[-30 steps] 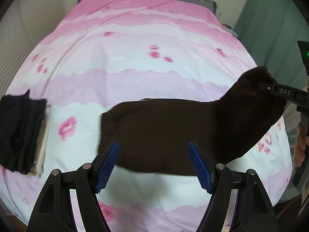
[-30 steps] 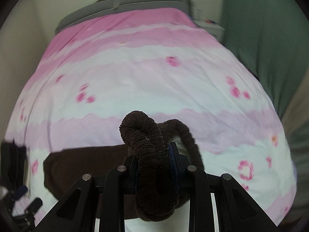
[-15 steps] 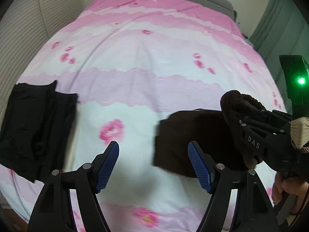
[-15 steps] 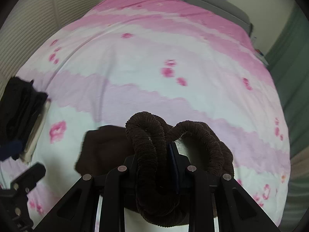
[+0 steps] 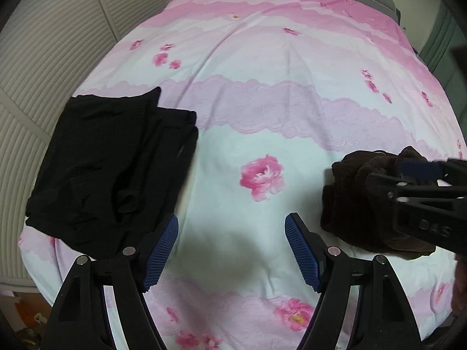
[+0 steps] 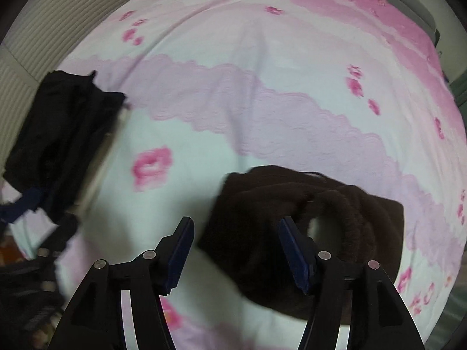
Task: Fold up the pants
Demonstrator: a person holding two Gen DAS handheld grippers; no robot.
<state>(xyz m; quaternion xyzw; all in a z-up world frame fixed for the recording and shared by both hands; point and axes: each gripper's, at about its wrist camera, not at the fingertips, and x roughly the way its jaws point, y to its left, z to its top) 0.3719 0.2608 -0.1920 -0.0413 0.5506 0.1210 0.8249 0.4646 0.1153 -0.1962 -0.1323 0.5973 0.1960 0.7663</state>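
Two wide-spread blue pads on the left tool [image 5: 232, 250] are gripping nothing; the folded dark brown fleece pants [image 5: 359, 204] are lying to its right on the pink floral bed cover [image 5: 262, 102], and reaching past could snag the black folded clothes pile [image 5: 111, 169] at left. The right tool [image 6: 236, 250] is gaping empty, pants [image 6: 292, 213] touching its right pad, where a raised waistband loop could be dragging the fold apart.
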